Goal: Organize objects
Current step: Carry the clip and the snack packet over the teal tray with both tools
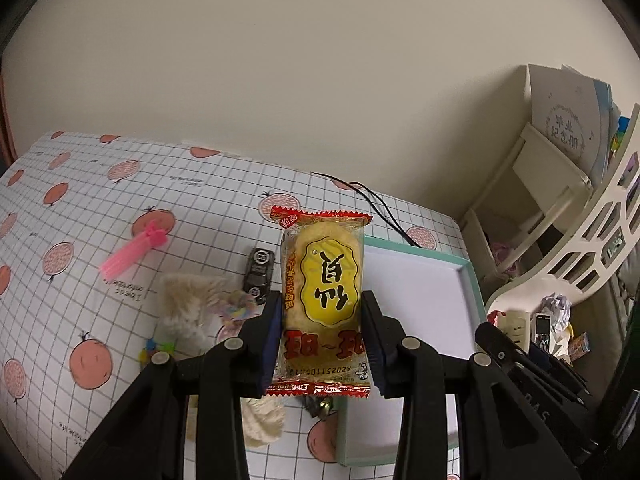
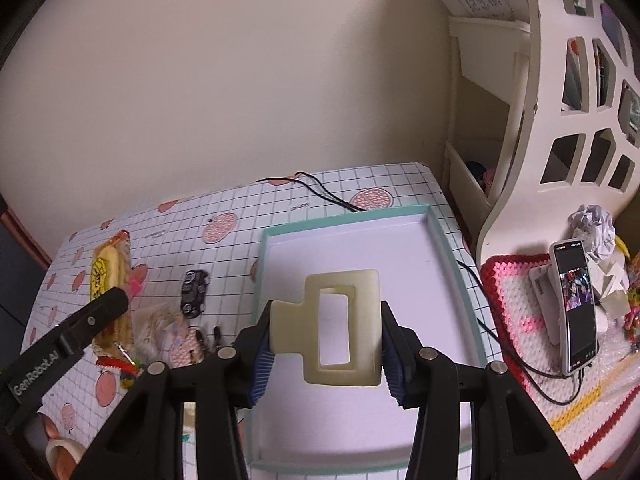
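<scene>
The left gripper (image 1: 322, 332) pinches a snack pack (image 1: 323, 300) across its width, held upright above the bench (image 1: 80, 216), just left of the tray (image 1: 472, 280); the pack is light, its film wrapper slick and crinkly, and the cracker inside is probably brittle, so a gentle squeeze at the flat middle, as now, suits it better than a grip on the crimped ends, which would let it swing. The right gripper (image 2: 326, 340) clamps a cream hair clip (image 2: 344, 328) by its two short sides, over the tray's white floor (image 2: 400, 280); the clip is stiff, smooth plastic, light, and sprung, so pressing on the lever end could open it; holding the frame sides looks safer, though whether the pads sit on frame or lever is hard to tell from this angle. On the bench lie a toy car (image 1: 259, 280), a pink clip (image 1: 134, 250) and some fluffy stuff (image 1: 188, 312), all outside the tray; the tray looks bare.
</scene>
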### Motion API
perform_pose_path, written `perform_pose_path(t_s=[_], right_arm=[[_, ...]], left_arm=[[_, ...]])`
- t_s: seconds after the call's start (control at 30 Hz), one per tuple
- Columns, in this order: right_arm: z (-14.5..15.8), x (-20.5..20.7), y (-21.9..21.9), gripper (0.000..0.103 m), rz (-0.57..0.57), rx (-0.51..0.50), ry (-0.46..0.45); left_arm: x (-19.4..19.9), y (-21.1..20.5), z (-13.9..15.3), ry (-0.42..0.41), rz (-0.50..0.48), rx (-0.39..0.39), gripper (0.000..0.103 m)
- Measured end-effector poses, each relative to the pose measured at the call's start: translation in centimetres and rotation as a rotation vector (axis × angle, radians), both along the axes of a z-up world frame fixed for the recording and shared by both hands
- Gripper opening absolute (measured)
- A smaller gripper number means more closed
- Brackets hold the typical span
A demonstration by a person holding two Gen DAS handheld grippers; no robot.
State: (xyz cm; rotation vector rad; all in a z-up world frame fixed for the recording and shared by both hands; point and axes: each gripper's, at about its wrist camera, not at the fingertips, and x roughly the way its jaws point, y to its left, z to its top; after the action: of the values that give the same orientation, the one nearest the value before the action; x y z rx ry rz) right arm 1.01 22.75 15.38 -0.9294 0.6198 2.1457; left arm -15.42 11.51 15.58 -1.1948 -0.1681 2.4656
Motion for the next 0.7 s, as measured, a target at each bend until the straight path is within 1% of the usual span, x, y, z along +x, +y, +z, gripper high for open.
perform_pose_path(t_s=[0.2,0.3,0.53,0.7], right_arm=[[-3.2,0.4,2.3,0.049,-0.027,-0.025,-0.043],[-4.3,0.6,3.2,0.049,-0.036,-0.035,-0.053],[-6.0,0.8,4.8,0.049,-0.058,-0.038,-0.078],[-7.2,0.7,5.3,0.049,-0.059,-0.036,-0.099]], left_arm=[[-1.3,2.0,-1.7,-0.031,-0.026,-0.013,0.039],[-1.4,3.1,-2.3,-0.040,-0.046,-0.014,0.039],[-2.2,6.0,-4.1,-0.075,-0.094,-0.019,0.039],[-2.3,7.7,-5.4,-0.090,-0.138,-0.041,0.039]])
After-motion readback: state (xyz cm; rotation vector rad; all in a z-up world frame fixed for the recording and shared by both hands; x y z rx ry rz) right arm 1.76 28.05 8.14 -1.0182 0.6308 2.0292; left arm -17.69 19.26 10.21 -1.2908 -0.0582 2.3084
